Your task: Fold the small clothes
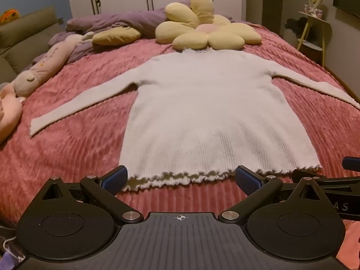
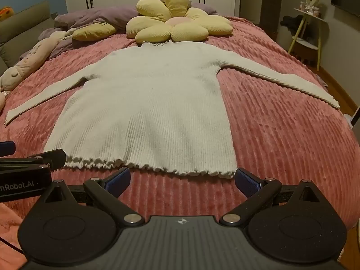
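pink bed (image 1: 67, 157) carries our white sweater (image 1: 202, 112) spread flat; left gripper (image 1: 181, 177) and right gripper (image 2: 182, 178) jaws gape empty near its hem. pinching bedspread with knit could drag everything.

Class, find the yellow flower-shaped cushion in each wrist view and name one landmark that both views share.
Left wrist view: the flower cushion lies top centre, slightly right, just beyond the sweater's collar.
Right wrist view: the flower cushion lies top centre, again just beyond the collar.
Shared landmark: the white ribbed sweater spread flat on the pink bedspread.
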Tool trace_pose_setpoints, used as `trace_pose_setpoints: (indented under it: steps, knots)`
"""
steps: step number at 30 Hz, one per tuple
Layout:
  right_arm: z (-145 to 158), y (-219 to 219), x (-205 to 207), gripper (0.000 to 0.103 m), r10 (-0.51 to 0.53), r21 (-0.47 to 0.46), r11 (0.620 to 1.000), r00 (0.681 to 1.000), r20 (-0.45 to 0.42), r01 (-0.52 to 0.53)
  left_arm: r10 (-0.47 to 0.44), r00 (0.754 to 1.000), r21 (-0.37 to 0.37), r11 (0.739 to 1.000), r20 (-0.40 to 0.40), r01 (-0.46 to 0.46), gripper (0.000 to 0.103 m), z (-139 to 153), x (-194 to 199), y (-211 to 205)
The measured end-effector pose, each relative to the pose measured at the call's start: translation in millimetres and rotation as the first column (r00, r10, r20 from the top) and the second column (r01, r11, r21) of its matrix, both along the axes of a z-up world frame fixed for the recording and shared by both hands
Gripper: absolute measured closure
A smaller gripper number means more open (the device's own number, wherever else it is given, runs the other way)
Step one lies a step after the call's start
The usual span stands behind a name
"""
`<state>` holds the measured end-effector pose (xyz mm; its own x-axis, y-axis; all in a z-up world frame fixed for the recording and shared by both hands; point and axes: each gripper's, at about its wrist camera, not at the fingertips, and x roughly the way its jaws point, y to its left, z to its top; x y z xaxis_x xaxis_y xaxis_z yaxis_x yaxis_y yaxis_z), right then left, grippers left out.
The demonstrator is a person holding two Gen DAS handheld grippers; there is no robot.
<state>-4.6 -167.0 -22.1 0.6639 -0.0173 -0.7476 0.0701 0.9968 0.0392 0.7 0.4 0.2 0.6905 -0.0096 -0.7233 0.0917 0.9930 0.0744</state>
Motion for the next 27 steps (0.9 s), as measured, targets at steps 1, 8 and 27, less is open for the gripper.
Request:
trace_pose_setpoints:
  steps: [1, 8, 27]
  knots:
    - [0.4, -0.1, -1.2, 0.004, 0.000, 0.007, 1.000, 1.000, 0.015, -0.001, 0.000, 1.000, 0.000, 1.000, -0.001, 0.000, 0.000, 0.2, 0.3, 0.2]
    - [-0.6, -3.8, -1.4, 0.004, 0.002, 0.028, 1.000, 1.000, 0.017, -0.003, 0.006, 1.000, -0.001, 1.000, -0.002, -0.006, 0.000, -4.8, 0.8, 5.9]
    - [1.8, -5.0, -3.2, 0.004, -0.011, 0.020, 1.000, 1.000, 0.028, 0.011, 0.014, 1.000, -0.009, 1.000, -0.002, -0.014, 0.000, -5.1, 0.2, 4.7]
